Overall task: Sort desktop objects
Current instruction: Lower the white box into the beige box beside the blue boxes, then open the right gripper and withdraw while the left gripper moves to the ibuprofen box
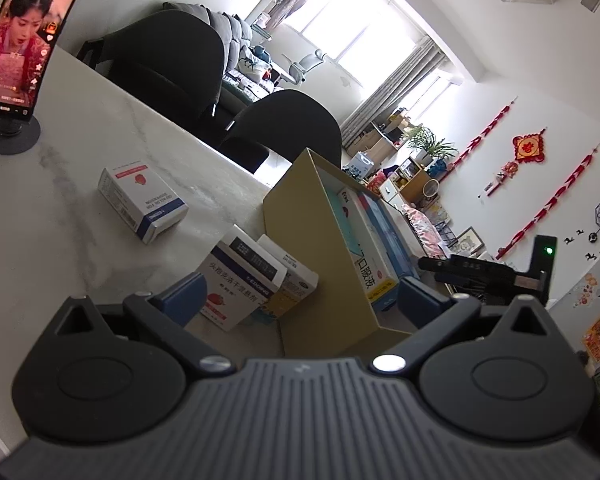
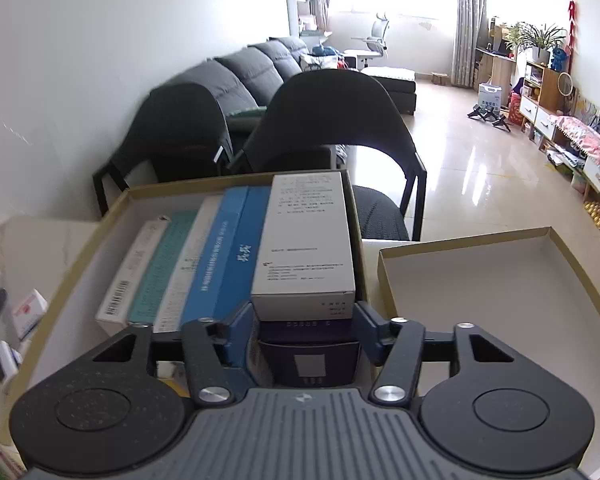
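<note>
Now right tongs clamp grey box against carton wall.

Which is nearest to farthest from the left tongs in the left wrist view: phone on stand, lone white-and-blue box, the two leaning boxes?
From the left tongs:
1. Two leaning boxes, just ahead by the left finger, against the cardboard box.
2. Lone white-and-blue box, further out to the left, flat on the table.
3. Phone on stand, far left corner, screen lit.
</note>
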Demonstrator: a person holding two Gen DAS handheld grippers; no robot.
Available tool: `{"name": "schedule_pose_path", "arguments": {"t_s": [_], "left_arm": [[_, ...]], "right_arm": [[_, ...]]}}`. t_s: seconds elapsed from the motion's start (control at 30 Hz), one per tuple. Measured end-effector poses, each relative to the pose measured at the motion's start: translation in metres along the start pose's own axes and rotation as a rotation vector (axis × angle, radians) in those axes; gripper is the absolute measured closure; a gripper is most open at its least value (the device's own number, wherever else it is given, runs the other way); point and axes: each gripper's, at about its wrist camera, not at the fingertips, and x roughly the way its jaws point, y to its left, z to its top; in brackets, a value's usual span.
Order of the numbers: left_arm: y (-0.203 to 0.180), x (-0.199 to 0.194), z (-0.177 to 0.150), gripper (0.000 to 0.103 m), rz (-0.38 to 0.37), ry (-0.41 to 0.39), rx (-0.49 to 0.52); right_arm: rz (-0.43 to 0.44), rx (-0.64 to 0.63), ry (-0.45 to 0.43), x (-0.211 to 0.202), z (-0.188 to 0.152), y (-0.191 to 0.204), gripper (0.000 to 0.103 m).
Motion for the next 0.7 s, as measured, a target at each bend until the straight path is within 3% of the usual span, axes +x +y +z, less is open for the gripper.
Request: {"name": "schedule_pose_path", "arguments": {"t_s": [0.23, 0.5, 0.7], "left_arm": [[0.004, -0.009, -0.004, 0.0, 0.02, 0.0, 0.005], [0.011, -0.021, -0.01, 0.0, 0.053, 0.0, 0.012], [0.018, -0.031, -0.015, 0.0, 0.089, 0.0, 0.019]], "right_arm": [[0.033, 0.027, -0.068, -0.036, -0.02, 0.001, 0.022], [0.087, 0.058, -0.13, -0.073, -0.048, 0.008, 0.013], [0.089, 0.014, -0.155, -0.096, -0.07, 0.022, 0.006]]}}
